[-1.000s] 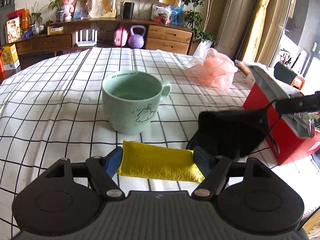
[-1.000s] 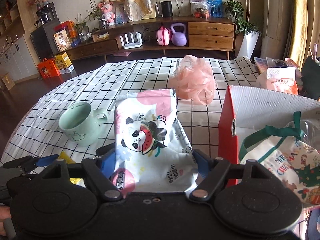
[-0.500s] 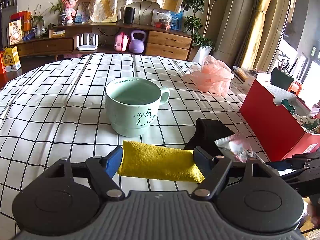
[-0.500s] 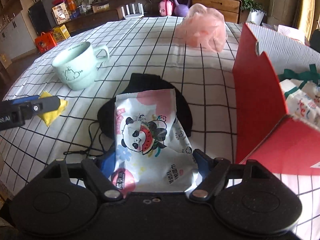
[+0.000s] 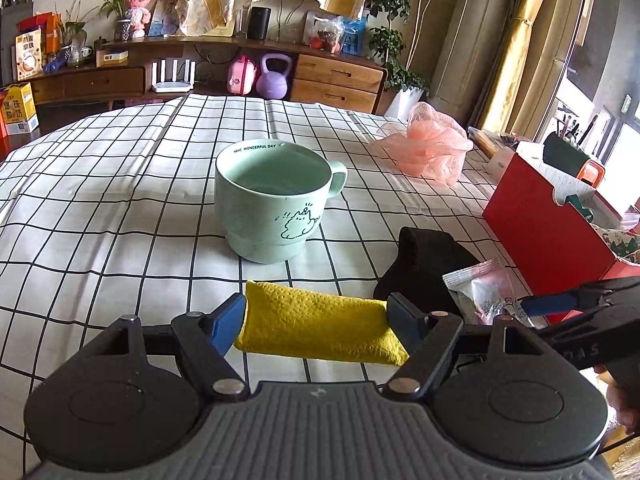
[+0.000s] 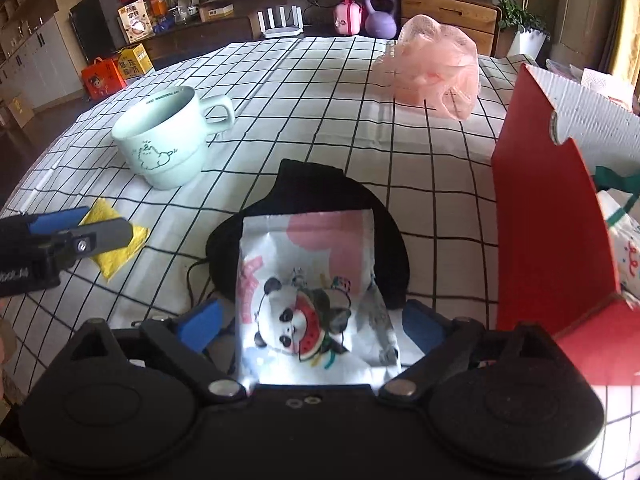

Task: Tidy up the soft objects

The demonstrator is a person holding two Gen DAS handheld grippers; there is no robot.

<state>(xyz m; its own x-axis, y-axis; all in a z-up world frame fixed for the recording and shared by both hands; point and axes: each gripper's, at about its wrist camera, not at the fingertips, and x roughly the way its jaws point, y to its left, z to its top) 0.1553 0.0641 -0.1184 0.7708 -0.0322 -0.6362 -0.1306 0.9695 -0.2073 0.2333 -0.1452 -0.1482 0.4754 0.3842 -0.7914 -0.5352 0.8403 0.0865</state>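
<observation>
My left gripper (image 5: 316, 318) is shut on a yellow spongy pad (image 5: 320, 324), held just above the checked tablecloth in front of a mint mug (image 5: 276, 204). In the right wrist view, a panda-print packet (image 6: 308, 280) lies on a black cloth (image 6: 312, 188) on the table. My right gripper (image 6: 310, 324) straddles the packet with its jaws opening, and a gap shows between each blue pad and the packet's edges. The left wrist view shows the right gripper (image 5: 560, 304) low at the right, beside the packet (image 5: 484, 292).
A red cardboard box (image 6: 548, 220) stands open at the right with a printed bag (image 6: 624, 240) inside. A pink mesh puff (image 6: 436, 68) lies at the far side of the table. The mint mug (image 6: 168, 140) stands left of the black cloth.
The right gripper came down with the panda packet onto the black cloth, then its jaws spread away from the packet. The left gripper kept still, holding the yellow pad.
</observation>
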